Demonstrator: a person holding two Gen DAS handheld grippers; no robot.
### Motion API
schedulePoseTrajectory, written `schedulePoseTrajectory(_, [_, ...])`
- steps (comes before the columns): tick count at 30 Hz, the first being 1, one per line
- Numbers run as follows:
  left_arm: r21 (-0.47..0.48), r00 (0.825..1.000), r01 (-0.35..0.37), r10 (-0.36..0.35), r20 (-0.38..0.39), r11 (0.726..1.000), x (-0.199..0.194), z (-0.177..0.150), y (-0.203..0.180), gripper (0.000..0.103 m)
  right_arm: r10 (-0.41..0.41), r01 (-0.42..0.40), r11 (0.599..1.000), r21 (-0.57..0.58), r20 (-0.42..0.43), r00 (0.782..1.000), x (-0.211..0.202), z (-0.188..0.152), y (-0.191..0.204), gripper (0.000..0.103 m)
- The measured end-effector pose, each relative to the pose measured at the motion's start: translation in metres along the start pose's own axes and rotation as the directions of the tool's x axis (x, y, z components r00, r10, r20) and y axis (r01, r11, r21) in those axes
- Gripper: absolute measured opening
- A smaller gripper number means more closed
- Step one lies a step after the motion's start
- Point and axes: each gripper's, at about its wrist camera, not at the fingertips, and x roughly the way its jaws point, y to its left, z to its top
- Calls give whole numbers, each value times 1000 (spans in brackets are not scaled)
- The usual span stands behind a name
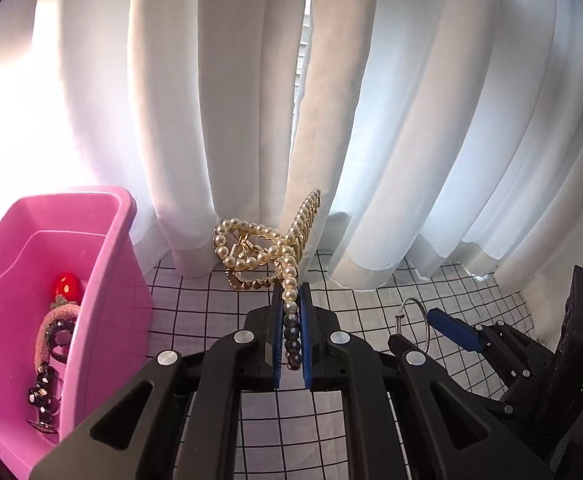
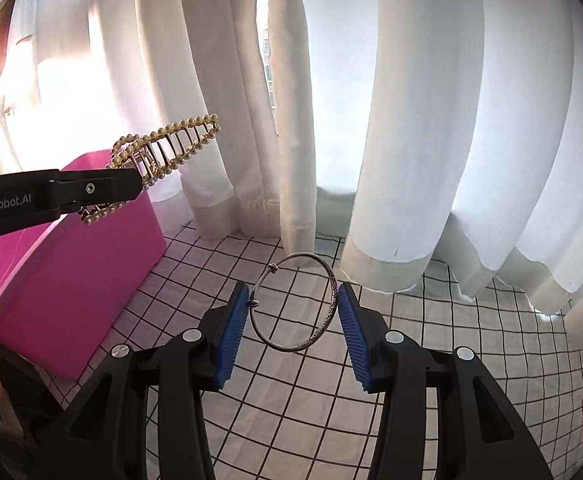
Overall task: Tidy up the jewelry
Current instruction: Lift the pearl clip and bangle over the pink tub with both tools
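My left gripper (image 1: pixel 290 300) is shut on a gold hair claw edged with pearls (image 1: pixel 267 250) and holds it in the air above the checked cloth. It also shows in the right wrist view (image 2: pixel 163 152), beside the pink bin. My right gripper (image 2: pixel 293 304) is shut on a thin silver bangle (image 2: pixel 293 301), its blue pads touching both sides of the ring, a little above the cloth. The bangle (image 1: pixel 413 322) and right gripper (image 1: pixel 443 330) show at the right of the left wrist view.
A pink plastic bin (image 1: pixel 103 280) stands at the left on the white cloth with black grid lines (image 2: pixel 291 392). It holds a red gem piece (image 1: pixel 66 286), a fuzzy band and dark beaded pieces. White curtains (image 2: pixel 411 120) hang close behind.
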Motion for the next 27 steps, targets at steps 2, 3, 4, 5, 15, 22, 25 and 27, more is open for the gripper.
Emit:
schedulePoseTrajectory(2, [-13, 999, -20, 21, 32, 1000, -18, 7, 5, 8, 32, -31, 999, -23, 31, 999, -5, 15, 10, 45])
schedulePoseTrajectory(3, [-23, 998, -31, 32, 46, 999, -27, 11, 9, 8, 50, -49, 998, -37, 44, 998, -6, 22, 17, 45])
schedulePoseTrajectory(4, [-33, 997, -45, 47, 59, 998, -36, 13, 13, 8, 69, -67, 996, -52, 54, 996, -7, 30, 23, 45])
schedulePoseTrajectory(5, [-45, 995, -62, 65, 71, 997, -44, 16, 19, 8, 90, -85, 994, -67, 65, 994, -7, 38, 31, 45])
schedulePoseTrajectory(15, [-196, 954, -270, 290, 80, 943, -93, 20, 114, 8, 308, -278, 929, -246, 93, 947, 4, 99, 140, 45])
schedulePoseTrajectory(22, [-303, 920, -370, 391, 9, 878, -98, -5, 179, 8, 398, -376, 867, -326, 0, 918, 29, 109, 215, 45])
schedulePoseTrajectory(25, [-346, 911, -396, 410, -35, 851, -94, -17, 202, 8, 413, -405, 850, -337, -50, 909, 47, 112, 240, 45])
schedulePoseTrajectory(27, [-374, 906, -412, 417, -72, 831, -92, -26, 216, 8, 411, -415, 840, -349, -88, 907, 59, 114, 256, 45])
